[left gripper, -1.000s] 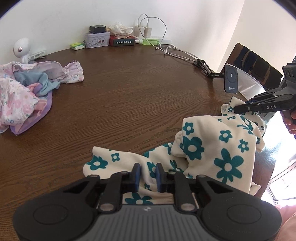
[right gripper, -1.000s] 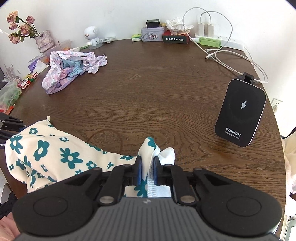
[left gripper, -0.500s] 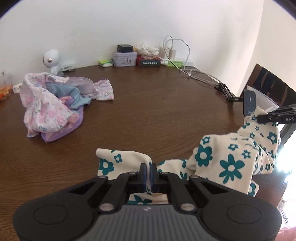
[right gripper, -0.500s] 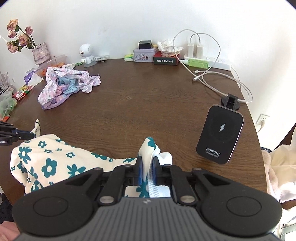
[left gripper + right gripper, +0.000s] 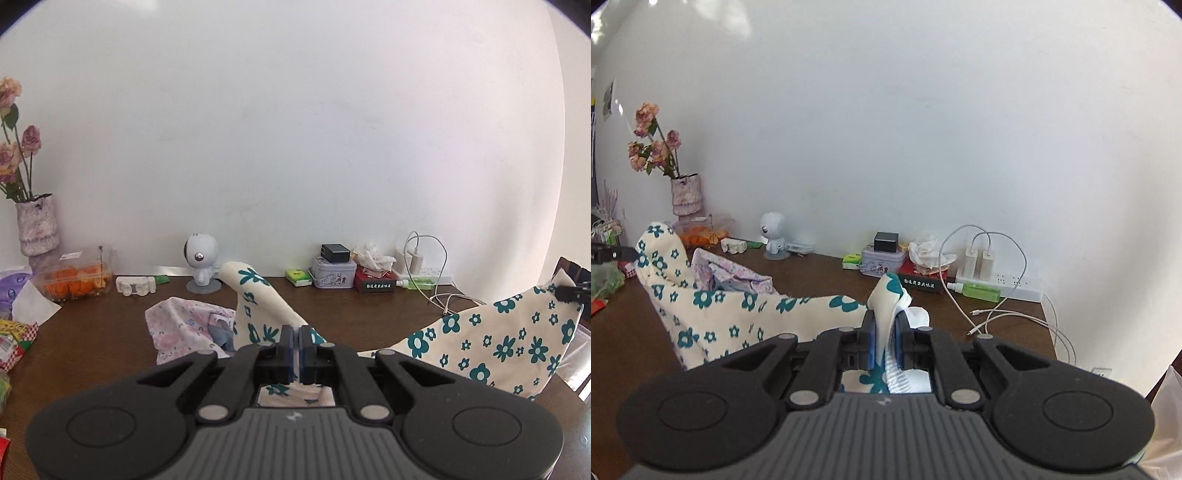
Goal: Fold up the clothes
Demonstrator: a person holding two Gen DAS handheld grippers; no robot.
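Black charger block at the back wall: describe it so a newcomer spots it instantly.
Follow the table's far edge along the white wall to the clutter right of the robot figurine. The charger block sits on the patterned tin, the only black thing in that row.

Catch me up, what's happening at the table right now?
A person with a gripper in each hand is holding one cream garment with teal flowers up off the wooden table. The left gripper is shut on one end and the right gripper is shut on the other, the cloth sagging between them. A pink floral pile waits behind, unfolded.
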